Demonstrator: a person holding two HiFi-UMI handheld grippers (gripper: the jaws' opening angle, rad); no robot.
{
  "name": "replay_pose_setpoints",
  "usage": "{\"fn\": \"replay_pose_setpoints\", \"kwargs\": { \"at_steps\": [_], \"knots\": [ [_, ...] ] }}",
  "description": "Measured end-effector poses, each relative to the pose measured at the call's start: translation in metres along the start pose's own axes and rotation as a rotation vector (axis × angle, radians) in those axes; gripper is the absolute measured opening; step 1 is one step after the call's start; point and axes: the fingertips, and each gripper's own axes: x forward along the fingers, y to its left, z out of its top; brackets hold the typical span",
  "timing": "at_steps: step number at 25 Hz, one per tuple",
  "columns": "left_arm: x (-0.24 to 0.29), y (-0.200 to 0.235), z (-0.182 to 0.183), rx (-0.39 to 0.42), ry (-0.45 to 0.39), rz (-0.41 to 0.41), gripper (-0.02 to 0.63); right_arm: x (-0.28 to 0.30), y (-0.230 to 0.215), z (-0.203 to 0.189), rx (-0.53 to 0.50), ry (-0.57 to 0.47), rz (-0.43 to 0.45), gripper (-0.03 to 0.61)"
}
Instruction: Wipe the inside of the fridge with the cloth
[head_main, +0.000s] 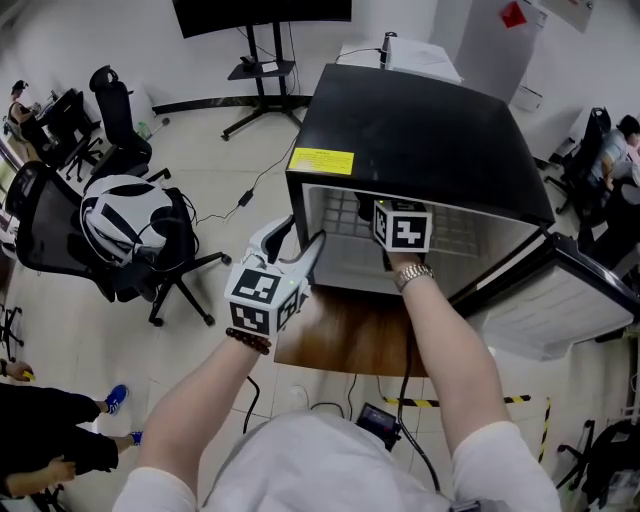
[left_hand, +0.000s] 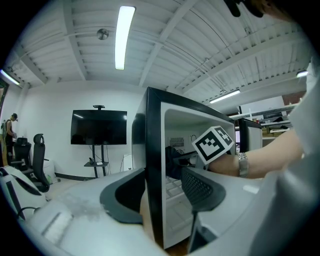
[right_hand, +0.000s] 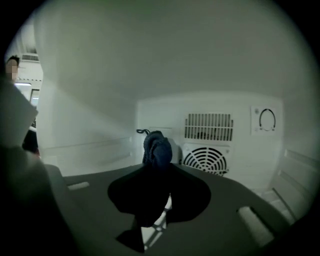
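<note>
Head view: right claw (right_hand: 159, 172) pinches cloth (right_hand: 156, 150) inside fridge (head_main: 420, 130), open room around.

You've got the fridge (head_main: 420, 130) sitting on a wood table (head_main: 340, 340), flush w/ its back part; front strip of the top bare. Table stands on pale tile floor (head_main: 200, 160), w/ office chairs (head_main: 118, 115) & TV stand (head_main: 262, 68) on it.

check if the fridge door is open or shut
Open. The door stands swung out to the right of the fridge, and the right gripper reaches inside, shut on the cloth.
</note>
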Motion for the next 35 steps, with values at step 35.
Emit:
{"fn": "replay_pose_setpoints", "kwargs": {
  "at_steps": [35],
  "knots": [
    [0.002,0.0,0.001,-0.019,-0.005,0.031,0.224,-0.088,-0.065,0.009,0.031,-0.098,-0.117,0.078]
  ]
}}
